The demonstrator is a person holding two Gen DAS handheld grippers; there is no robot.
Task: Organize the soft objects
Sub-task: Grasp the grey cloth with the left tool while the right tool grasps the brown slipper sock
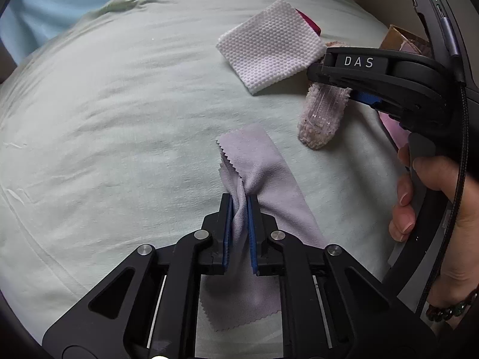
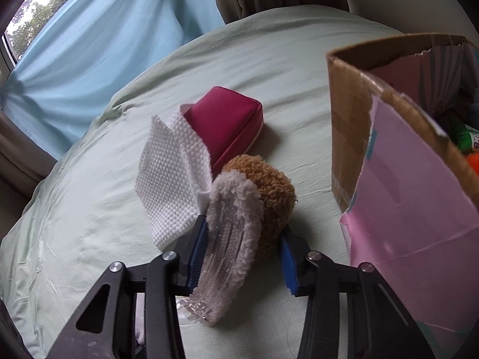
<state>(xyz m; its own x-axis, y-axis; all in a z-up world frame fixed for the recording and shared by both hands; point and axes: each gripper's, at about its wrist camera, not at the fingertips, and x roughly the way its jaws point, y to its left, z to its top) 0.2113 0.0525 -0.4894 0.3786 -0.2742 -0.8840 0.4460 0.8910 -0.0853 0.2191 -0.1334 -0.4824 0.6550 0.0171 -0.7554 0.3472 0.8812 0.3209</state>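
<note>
A lilac cloth (image 1: 269, 161) with zigzag edges lies on the pale green bed sheet (image 1: 119, 119). My left gripper (image 1: 239, 197) is shut on a bunched fold of it. A fluffy pinkish-white item with a clear ribbed plastic face (image 2: 233, 209) and a brown plush back (image 2: 269, 179) sits between the blue pads of my right gripper (image 2: 244, 233), which is shut on it. In the left wrist view the same fluffy item (image 1: 320, 119) hangs from the right gripper (image 1: 329, 89), its lower end on the sheet.
A white dimpled cloth (image 2: 167, 179) lies folded beyond the fluffy item, partly over a magenta zip pouch (image 2: 227, 122). A torn cardboard box (image 2: 353, 119) with pink lining and colourful things inside stands at the right. Blue curtains hang behind the bed.
</note>
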